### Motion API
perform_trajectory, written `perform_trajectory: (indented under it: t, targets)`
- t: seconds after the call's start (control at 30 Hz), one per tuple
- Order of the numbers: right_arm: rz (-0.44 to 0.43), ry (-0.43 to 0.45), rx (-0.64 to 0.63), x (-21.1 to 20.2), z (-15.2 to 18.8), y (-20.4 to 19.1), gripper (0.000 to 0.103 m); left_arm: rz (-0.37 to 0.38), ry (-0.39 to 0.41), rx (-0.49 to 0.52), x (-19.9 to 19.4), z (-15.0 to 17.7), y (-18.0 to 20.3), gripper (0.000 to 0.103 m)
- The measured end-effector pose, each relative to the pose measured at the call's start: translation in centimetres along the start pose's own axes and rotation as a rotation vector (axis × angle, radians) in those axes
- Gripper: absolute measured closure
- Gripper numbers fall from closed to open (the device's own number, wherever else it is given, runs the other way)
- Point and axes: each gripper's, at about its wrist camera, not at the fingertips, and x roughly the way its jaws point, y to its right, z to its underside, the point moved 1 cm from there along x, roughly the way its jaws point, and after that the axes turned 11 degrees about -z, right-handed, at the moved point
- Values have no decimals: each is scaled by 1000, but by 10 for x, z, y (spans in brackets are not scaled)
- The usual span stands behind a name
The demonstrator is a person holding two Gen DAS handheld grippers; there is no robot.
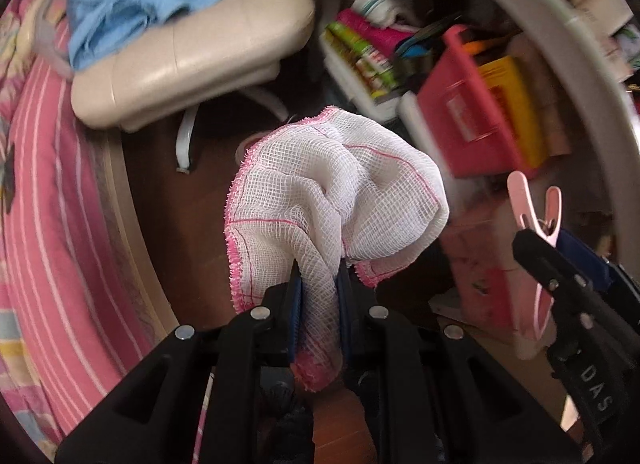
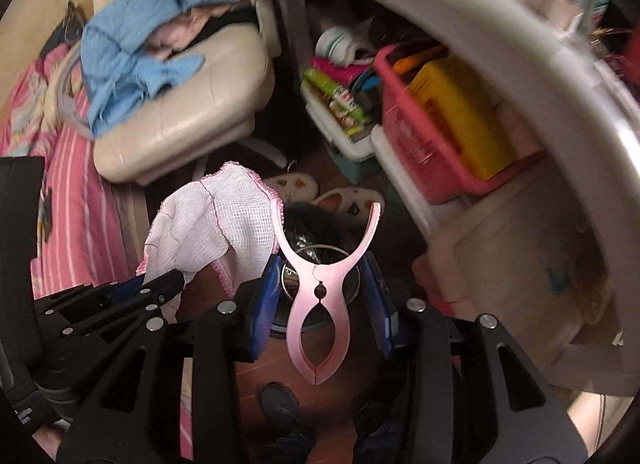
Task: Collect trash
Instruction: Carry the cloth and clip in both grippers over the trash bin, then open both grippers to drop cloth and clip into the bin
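My left gripper (image 1: 318,276) is shut on a white gauze cloth with a pink edge (image 1: 340,191), held up in the air; the cloth also shows in the right wrist view (image 2: 212,219). My right gripper (image 2: 322,264) is shut on a pink plastic clothespin (image 2: 320,296), which stands between the blue pads with its forked end pointing away. The clothespin also shows in the left wrist view (image 1: 534,215), right of the cloth. Below the clothespin lies a dark round bin with a shiny black liner (image 2: 316,236).
A cream chair (image 1: 192,55) with blue clothing (image 1: 132,7) stands ahead on the left. A bed with a pink striped cover (image 1: 52,183) runs along the left. A pink basket (image 1: 472,103), books and a white desk edge (image 2: 520,43) are on the right. Slippers (image 2: 348,199) lie on the floor.
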Motion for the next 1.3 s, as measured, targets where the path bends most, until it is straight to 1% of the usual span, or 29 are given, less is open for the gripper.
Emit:
perform_trajectory:
  t: [0.23,0.4,0.5,0.7,0.8,0.9,0.93,0.97,1.0,1.07,1.1,1.17,1.2,1.27,1.3]
  targets:
    - [-3,-51,-56,86,18,7,61,2,-55,-24,92,21,-1,88]
    - [-8,-85,-90,144,30,12,61,7,-76,-23,145,30,-1,88]
    - [-9,-99,-98,170,34,13,61,11,-87,-22,173,31,1,87]
    - [0,-120,-94,211,37,21,61,18,-96,-15,210,24,2,87]
    - [3,-127,-96,224,36,21,61,21,-102,-8,220,23,3,86]
    - [1,-141,-96,234,38,23,60,22,-105,8,226,22,6,79]
    - [2,-143,-95,237,38,23,60,24,-107,10,228,22,6,74]
    - [3,-145,-95,240,39,24,50,23,-106,11,229,21,6,70]
    - [9,-143,-93,241,39,25,41,19,-103,11,231,20,5,69]
    - [8,-135,-82,242,38,29,36,16,-100,13,232,18,4,60]
    - [11,-134,-80,242,37,30,30,15,-99,13,232,18,4,58]
    - [16,-124,-76,240,36,32,24,17,-93,11,232,17,4,49]
    - [17,-120,-76,239,35,33,21,19,-89,10,231,16,4,48]
    - [18,-117,-74,237,33,34,20,20,-81,10,227,15,3,39]
    - [21,-116,-75,235,32,34,19,21,-78,12,226,15,3,37]
